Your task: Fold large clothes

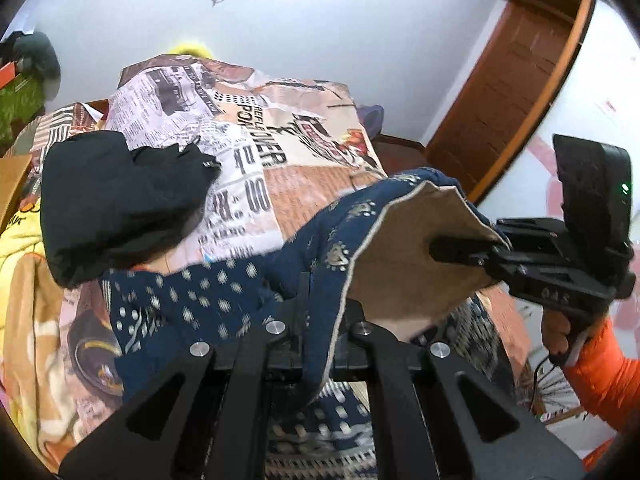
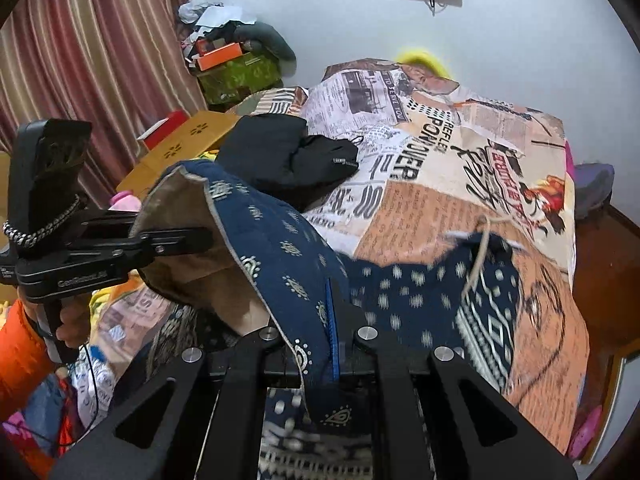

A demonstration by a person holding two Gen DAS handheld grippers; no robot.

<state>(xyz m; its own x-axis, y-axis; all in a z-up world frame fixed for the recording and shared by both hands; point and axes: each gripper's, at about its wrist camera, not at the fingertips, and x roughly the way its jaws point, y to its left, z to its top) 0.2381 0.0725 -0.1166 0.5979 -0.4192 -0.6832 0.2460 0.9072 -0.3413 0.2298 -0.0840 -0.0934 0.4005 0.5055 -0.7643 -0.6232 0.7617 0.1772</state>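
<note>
I have both hand-held grippers clamped on the same navy patterned garment [image 1: 224, 304], each pinching a stretch of its pale-piped hem. In the left wrist view my left hand-held gripper [image 1: 300, 328] sits bottom centre, jaws pressed together with the cloth rising out between them; the right hand-held gripper [image 1: 472, 252] comes in from the right of the frame, nipping the tan lining side of the same edge. The right wrist view mirrors this: the right hand-held gripper [image 2: 332, 340] at bottom centre bites the hem beside a blue zipper line, and the left one enters from the left edge of the frame.

What matters for the next move is how the garment lies. The held edge runs across between my two grippers and is lifted off the bed [image 1: 304, 184], while the rest trails forward and down towards the middle of each frame, its far part resting on the newspaper-print bedspread. So the long axis runs away from me, up the frame. Neither hand is clearly nearer the body of the cloth; they hold it about evenly.

A black garment [image 1: 116, 200] sits on the bed at the upper left, just beyond the navy one; I judge it close enough to foul a fold carried forward.
</note>
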